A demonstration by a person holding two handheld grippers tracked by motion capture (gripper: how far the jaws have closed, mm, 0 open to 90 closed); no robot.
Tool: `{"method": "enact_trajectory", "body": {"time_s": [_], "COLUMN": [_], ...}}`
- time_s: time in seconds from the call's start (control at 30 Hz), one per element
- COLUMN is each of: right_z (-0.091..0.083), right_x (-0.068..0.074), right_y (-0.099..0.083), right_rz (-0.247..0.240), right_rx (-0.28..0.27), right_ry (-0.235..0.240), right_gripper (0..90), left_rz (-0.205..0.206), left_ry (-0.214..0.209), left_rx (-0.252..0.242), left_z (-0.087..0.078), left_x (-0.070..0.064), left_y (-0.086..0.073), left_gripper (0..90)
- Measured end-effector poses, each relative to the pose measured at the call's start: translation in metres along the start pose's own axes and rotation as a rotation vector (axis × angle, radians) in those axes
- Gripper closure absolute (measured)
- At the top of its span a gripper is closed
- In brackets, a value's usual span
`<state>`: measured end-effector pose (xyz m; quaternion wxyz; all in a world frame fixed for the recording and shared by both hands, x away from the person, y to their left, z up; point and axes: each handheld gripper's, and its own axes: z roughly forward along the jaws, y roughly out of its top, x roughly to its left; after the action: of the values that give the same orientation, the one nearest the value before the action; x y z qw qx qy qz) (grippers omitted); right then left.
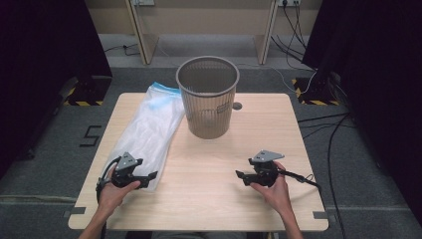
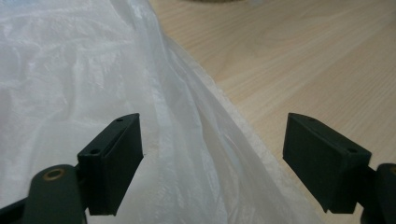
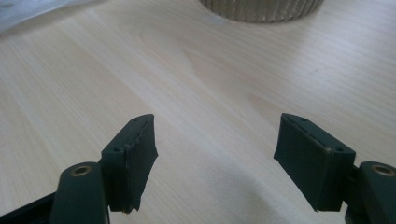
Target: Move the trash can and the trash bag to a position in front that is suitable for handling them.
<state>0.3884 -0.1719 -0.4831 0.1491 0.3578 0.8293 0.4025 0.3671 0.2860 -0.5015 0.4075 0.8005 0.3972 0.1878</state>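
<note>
While the left gripper [image 1: 148,178] rests over the near end of the plastic bag [image 1: 149,130], its jaws stand wide apart and grip nothing; in the left gripper view the bag's right edge [image 2: 205,154] runs up between them. The bag lies flat on the table [image 1: 209,199], just left of the waste bin [image 1: 207,95] and stretching from beside its rim toward the person. The right gripper [image 1: 241,177] sits well in front of the bin, likewise fully open and empty, over bare wood. Judgement: the step in hand is seizing the bag's near edge. To do it well, the left jaws should drop low, straddle that edge squarely and pinch a fold, not one slippery layer. The right gripper should then cross toward the bag to part its mouth.
</note>
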Motion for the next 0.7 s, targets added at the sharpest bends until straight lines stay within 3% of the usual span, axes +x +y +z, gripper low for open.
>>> {"method": "enact_trajectory", "body": {"time_s": [0.4,0.57,0.7], "right_z": [-0.008,-0.014,-0.018], "right_x": [-0.018,-0.029,-0.034], "right_y": [0.019,0.037,0.053], "right_rz": [0.025,0.036,0.023], "right_rx": [-0.043,-0.057,-0.064], "right_ry": [-0.046,-0.069,-0.082], "right_gripper": [28.6,28.6,28.5], "left_rz": [0.021,0.023,0.015], "left_ry": [-0.004,0.004,-0.014], "left_rx": [0.072,0.083,0.087], "left_z": [0.018,0.018,0.018], "left_x": [-0.008,-0.008,-0.007], "left_y": [-0.014,-0.014,-0.014], "left_gripper": [19.3,18.8,17.9]}}
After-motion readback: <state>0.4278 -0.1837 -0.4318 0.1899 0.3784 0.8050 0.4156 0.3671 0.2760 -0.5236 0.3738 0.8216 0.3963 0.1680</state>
